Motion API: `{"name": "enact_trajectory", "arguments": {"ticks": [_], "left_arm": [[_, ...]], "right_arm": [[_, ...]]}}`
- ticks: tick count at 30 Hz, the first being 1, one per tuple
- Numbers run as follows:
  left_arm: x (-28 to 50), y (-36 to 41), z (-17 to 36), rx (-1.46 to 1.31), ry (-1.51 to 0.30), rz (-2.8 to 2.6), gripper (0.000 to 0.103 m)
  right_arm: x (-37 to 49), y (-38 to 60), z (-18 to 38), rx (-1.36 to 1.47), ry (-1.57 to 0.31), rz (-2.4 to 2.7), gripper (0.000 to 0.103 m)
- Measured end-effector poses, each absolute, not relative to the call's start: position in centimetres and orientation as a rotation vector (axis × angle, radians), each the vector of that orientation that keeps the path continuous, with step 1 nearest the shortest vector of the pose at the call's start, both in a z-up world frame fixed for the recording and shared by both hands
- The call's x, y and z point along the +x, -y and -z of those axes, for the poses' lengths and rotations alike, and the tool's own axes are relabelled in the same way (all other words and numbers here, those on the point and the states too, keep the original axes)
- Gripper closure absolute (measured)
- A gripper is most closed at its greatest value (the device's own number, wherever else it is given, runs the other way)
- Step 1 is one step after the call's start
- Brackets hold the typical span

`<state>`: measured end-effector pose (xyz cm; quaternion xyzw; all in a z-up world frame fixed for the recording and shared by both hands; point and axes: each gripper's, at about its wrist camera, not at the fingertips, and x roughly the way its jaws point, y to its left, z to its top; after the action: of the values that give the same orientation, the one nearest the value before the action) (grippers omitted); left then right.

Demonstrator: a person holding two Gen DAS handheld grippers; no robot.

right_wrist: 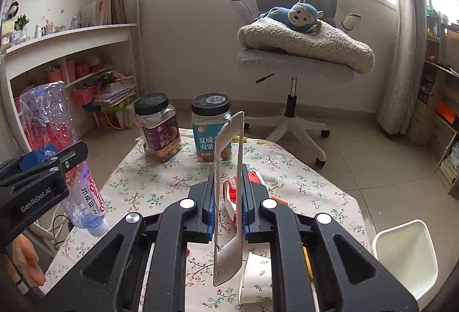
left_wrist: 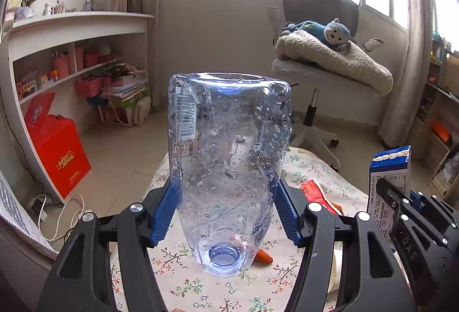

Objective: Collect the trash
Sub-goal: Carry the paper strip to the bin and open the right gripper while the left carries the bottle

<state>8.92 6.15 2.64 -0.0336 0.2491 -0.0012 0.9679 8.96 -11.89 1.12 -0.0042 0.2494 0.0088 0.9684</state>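
Trash lifted over a cluttered table

A bottle [left_wrist: 229, 168] sits neck-down between the left gripper [left_wrist: 228, 214] fingers; to its right, the right gripper [right_wrist: 228, 208] clamps a flattened carton [right_wrist: 228, 197]. Below on the table [right_wrist: 315, 183] lie a wrapper [right_wrist: 254, 177] and paper cup [right_wrist: 256, 277]; two jars [right_wrist: 183, 128] stand at its far edge, a chair [right_wrist: 295, 54] behind.

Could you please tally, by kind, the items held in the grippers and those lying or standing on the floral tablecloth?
Clear crushed plastic bottle, held: 1
Flattened blue-and-white carton, held: 1
Black-lidded clear snack jars: 2
Red wrapper: 1
White paper cup: 1
Total: 6
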Motion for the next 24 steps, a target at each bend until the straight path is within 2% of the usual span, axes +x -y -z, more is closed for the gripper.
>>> {"name": "enact_trajectory", "arguments": {"ticks": [24], "left_arm": [[7.9,3.1,-3.8,-0.032,-0.481,0.158,0.041]], "right_arm": [[5.8,19.5,-3.1,0.05,-0.454,0.12,0.09]]}}
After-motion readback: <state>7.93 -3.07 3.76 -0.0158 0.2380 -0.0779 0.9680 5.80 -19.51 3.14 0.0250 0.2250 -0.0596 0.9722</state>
